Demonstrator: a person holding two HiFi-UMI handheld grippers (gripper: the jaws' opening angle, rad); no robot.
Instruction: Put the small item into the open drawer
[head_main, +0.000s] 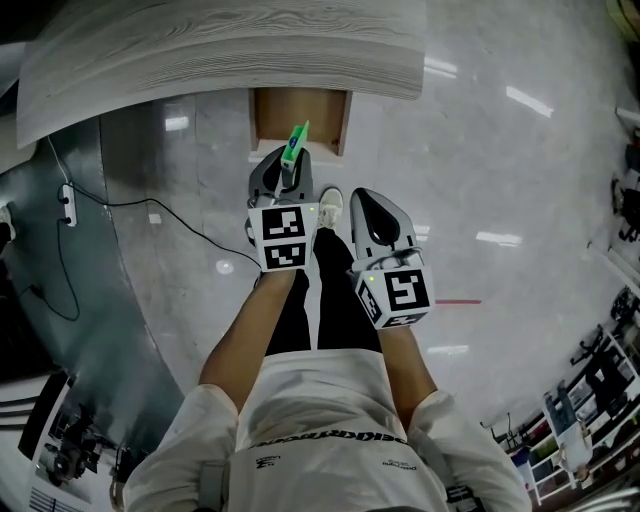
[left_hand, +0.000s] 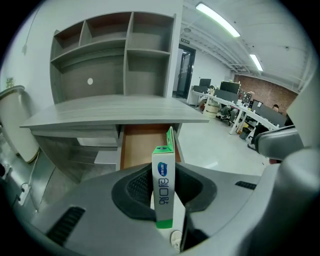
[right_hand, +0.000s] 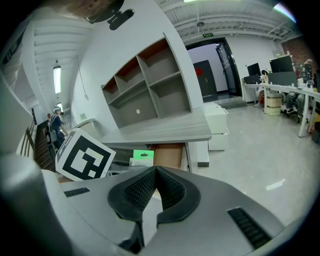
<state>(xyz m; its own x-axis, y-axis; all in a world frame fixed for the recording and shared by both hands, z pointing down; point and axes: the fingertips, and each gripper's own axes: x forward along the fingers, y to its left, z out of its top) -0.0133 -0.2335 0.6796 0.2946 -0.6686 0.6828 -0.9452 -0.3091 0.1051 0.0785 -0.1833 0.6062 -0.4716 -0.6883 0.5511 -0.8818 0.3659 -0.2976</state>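
L gripper (head_main: 288, 172) is clamped on a slim white-and-green cardboard carton (left_hand: 164, 192) w/ a blue oval logo. Both ribbed black pads (left_hand: 136, 187) press its broad sides. The carton stands upright in the grip, its upper part sticks out past the fingertips, and a green hang-tab is at the top end. So the task item sits in the L grip, in the air, not in the drawer.

The open brown-wood drawer (head_main: 300, 118) lies just ahead of the L fingertips and lower. In head view the carton's tip overlaps the drawer's front edge. The drawer is pulled out from under a light grey wood-grain desk top (head_main: 220, 45). A grey open shelf unit (left_hand: 115, 55) stands on the desk, above and beyond the L fingertips.

R gripper (right_hand: 156, 169) has its jaws closed tip to tip w/ nothing between them. Only pale floor shows through the small gap below the tips. It sits just right of the L gripper, apart from it, w/ its tips a bit further back from the drawer.

In R gripper view the L gripper's black-and-white marker cube (right_hand: 85, 155) is left of the R fingertips. The carton's green top is just beside the cube, and the drawer is just past the tips.

In head view a white shoe (head_main: 330, 205) shows between the two grippers. A thin black cable (head_main: 150, 207) runs over the glossy grey floor (head_main: 500, 150), left of the L gripper.
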